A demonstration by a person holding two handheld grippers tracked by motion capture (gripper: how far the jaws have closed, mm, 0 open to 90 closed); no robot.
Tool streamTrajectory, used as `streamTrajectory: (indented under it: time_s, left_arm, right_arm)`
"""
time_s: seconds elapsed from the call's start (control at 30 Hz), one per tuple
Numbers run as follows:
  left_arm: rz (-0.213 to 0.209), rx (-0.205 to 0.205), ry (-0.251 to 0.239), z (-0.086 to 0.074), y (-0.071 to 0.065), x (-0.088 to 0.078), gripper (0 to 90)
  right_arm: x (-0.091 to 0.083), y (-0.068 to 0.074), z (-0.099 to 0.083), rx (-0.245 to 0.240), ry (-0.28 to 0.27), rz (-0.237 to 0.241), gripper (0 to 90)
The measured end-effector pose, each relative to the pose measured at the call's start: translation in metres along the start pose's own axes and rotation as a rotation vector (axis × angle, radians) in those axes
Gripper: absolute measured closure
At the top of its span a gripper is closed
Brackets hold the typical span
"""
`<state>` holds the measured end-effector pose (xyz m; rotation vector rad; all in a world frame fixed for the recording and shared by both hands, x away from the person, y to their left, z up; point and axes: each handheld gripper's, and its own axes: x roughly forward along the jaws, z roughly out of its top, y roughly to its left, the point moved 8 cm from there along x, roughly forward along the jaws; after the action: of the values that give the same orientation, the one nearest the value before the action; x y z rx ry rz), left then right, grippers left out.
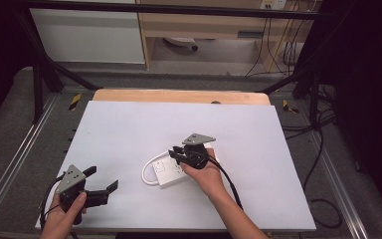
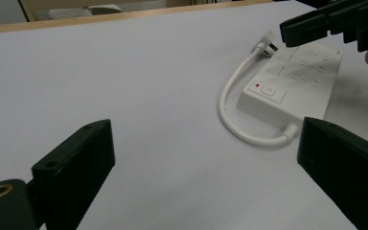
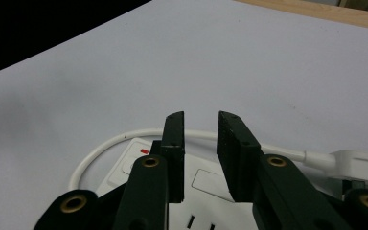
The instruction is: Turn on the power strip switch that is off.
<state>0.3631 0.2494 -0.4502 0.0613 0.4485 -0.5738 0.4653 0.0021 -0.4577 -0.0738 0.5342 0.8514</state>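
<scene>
Strip [image 1: 168, 173], white, a power strip lying flat on the white counter [image 1: 129, 129], a little right of centre and nearer the near edge than the far one. Its cord [image 1: 146, 172] loops out from the left end and curves back along the far side to a white plug [image 2: 267, 44] resting just beside the strip. In the left claw's view a red-marked switch [image 2: 256, 86] sits at the strip's near end, sockets beyond it.

Right claw [image 1: 177, 152] held in the right hand [image 1: 206, 174], low over the strip's far-right part, tips pointing toward the left edge of the counter. Grey three-cornered plate on top. Jaws stand a narrow gap apart, nothing between them; in its own view [image 3: 201, 125] the strip's socket face lies directly below the tips and the cord runs across behind them. Whether the tips touch the strip cannot be told.

Left claw [image 1: 102, 179] held in the left hand [image 1: 64, 214] near the near-left corner of the counter, well apart from the strip. Jaws spread wide, holding nothing, aimed across the counter toward the strip; in its own view [image 2: 206, 143] bare counter lies between them, the strip and the right claw [image 2: 335, 24] farther off at upper right.

Counter's far edge shows a strip of bare wood [image 1: 179, 96]. Black cable trails from each claw toward the near edge.
</scene>
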Motion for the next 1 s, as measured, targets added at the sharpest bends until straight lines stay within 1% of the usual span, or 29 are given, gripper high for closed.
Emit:
streamTrajectory:
  time_s: [0.23,0.5,0.6,0.73,0.93,1.0]
  left_arm:
    - [0.000,-0.001,0.001,0.000,0.000,0.000,5.8]
    - [0.000,0.000,0.001,0.000,0.000,0.000,5.8]
    - [0.000,0.000,0.001,0.000,0.000,0.000,5.8]
    - [0.000,0.000,0.001,0.000,0.000,0.000,5.8]
    - [0.001,0.000,0.002,0.000,0.000,0.000,5.7]
    - [0.001,0.000,0.001,0.000,0.000,0.000,5.8]
  right_arm:
    - [-0.005,-0.001,0.005,0.002,-0.006,0.005,59.8]
    - [-0.012,-0.005,0.012,0.036,-0.023,-0.003,41.1]
    - [-0.015,-0.007,0.015,0.038,-0.031,-0.015,34.9]
    - [-0.022,-0.011,0.018,0.044,-0.043,-0.034,29.1]
    - [-0.030,-0.016,0.023,0.054,-0.049,-0.046,16.1]
    - [-0.032,-0.018,0.024,0.048,-0.054,-0.053,11.9]
